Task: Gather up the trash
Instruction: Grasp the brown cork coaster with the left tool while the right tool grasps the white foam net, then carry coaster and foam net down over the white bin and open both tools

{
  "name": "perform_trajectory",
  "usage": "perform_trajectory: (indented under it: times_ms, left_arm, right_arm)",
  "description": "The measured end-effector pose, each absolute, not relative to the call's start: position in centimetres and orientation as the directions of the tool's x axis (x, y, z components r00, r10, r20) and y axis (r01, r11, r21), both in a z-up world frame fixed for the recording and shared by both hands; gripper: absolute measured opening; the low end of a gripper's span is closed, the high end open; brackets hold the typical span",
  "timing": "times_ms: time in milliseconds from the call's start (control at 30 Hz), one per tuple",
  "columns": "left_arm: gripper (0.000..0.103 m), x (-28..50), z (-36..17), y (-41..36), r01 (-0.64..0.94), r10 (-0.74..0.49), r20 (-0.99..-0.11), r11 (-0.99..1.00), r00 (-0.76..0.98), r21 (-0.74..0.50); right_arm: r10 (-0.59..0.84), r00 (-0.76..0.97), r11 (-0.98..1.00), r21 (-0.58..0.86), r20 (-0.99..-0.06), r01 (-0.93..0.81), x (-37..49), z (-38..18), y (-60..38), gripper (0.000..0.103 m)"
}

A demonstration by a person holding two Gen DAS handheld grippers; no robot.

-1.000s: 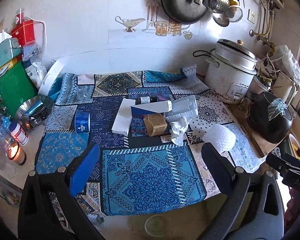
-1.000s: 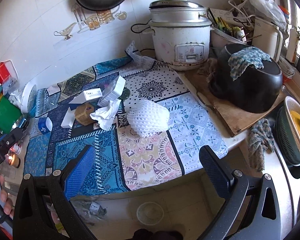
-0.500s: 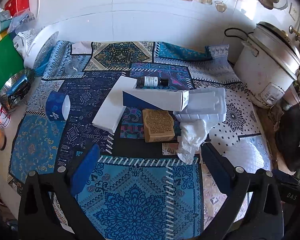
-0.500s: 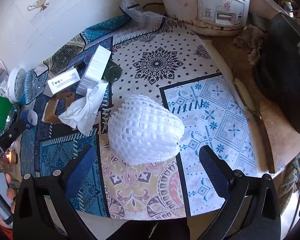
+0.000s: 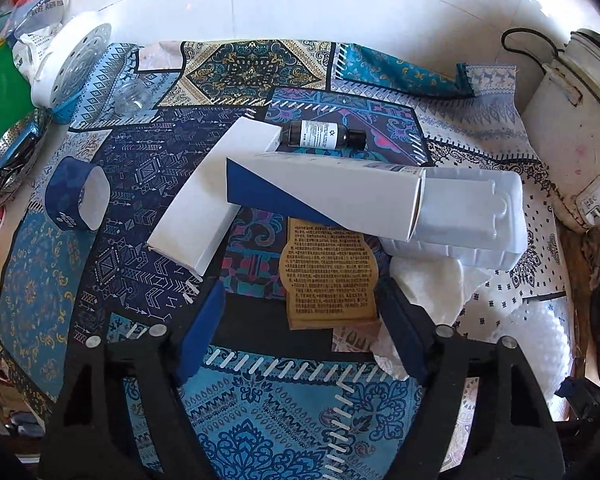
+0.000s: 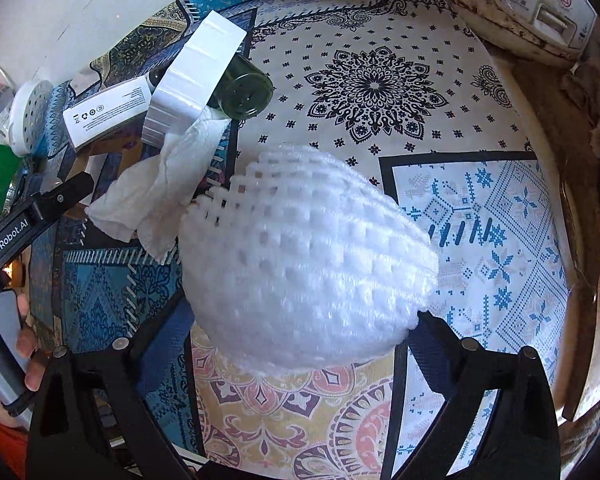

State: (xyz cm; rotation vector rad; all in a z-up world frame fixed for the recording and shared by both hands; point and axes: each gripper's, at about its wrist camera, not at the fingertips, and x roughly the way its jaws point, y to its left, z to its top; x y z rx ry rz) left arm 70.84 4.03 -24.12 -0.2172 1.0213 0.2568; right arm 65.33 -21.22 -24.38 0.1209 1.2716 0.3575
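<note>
The left gripper [image 5: 300, 336] hung low over the patterned cloth [image 5: 284, 420] on the table, its fingers having just been closing, with the lower end of a brown printed cardboard piece [image 5: 330, 272] between them; whether the pads pressed on it could not be told. Above that piece, mid-frame, a white-and-blue carton [image 5: 324, 194] lay across a long white box [image 5: 216, 196] and a white plastic tray [image 5: 472, 216]. A dark glass bottle [image 5: 324, 135] lay just behind them. A crumpled paper towel [image 5: 432, 284] sat beside the right finger, and a blue tape roll [image 5: 76, 198] lay at the left.

In the right wrist view, the right gripper [image 6: 296, 344] had its fingers spread wide, closing slightly, on either side of a white foam fruit net [image 6: 304, 264] at centre frame; the right finger [image 6: 428, 344] met the net's edge. At lower left a hand [image 6: 4, 364] held the other gripper's handle.
</note>
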Motion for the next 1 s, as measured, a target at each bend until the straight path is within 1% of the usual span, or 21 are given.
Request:
perform_trajectory:
  times_ms: [33, 67, 133, 167, 200, 267, 400, 600, 767, 1000]
  left_arm:
    - [0.071, 71.0, -24.3, 4.0, -0.311, 0.108, -0.863, 0.948, 0.494, -0.059]
    - [0.066, 71.0, -24.4, 4.0, -0.313, 0.107, -0.864, 0.948, 0.493, -0.061]
    - [0.06, 70.9, -24.5, 3.9, -0.317, 0.102, -0.865, 0.946, 0.491, -0.069]
    - [0.055, 70.8, -24.5, 3.9, -0.319, 0.099, -0.865, 0.945, 0.492, -0.074]
    - [0.052, 70.7, -24.5, 3.8, -0.32, 0.097, -0.865, 0.944, 0.492, -0.076]
    - [0.041, 70.4, -24.5, 3.8, -0.32, 0.092, -0.867, 0.944, 0.491, -0.081]
    - [0.041, 69.4, -23.7, 3.7, -0.326, 0.096, -0.858, 0.941, 0.504, -0.087]
    - [0.04, 67.0, -21.6, 3.9, -0.328, 0.089, -0.84, 0.939, 0.535, -0.109]
    - [0.04, 64.7, -20.2, 4.1, -0.326, 0.085, -0.834, 0.938, 0.545, -0.117]
    - [0.04, 59.8, -18.3, 4.4, -0.285, 0.064, -0.806, 0.949, 0.589, -0.133]
  right_arm:
    - [0.33, 0.249, 0.938, 0.286, -0.911, -0.196, 65.6, -24.4, -21.3, 0.09]
    - [0.332, 0.254, 0.938, 0.287, -0.908, -0.196, 65.7, -24.4, -21.4, 0.087]
    - [0.331, 0.266, 0.938, 0.283, -0.905, -0.201, 66.1, -24.4, -21.6, 0.076]
    - [0.334, 0.268, 0.936, 0.284, -0.903, -0.209, 66.6, -24.3, -21.9, 0.072]
    - [0.336, 0.272, 0.934, 0.282, -0.902, -0.218, 66.8, -24.3, -22.0, 0.065]
    - [0.35, 0.279, 0.929, 0.291, -0.894, -0.23, 67.1, -24.1, -22.3, 0.061]
    - [0.386, 0.284, 0.915, 0.324, -0.878, -0.241, 67.5, -23.8, -23.0, 0.05]
    - [0.393, 0.316, 0.911, 0.318, -0.863, -0.264, 66.4, -22.6, -23.3, 0.046]
    - [0.4, 0.349, 0.91, 0.321, -0.848, -0.262, 64.1, -21.1, -24.1, 0.046]
    - [0.385, 0.407, 0.918, 0.299, -0.828, -0.26, 60.4, -19.2, -21.9, 0.046]
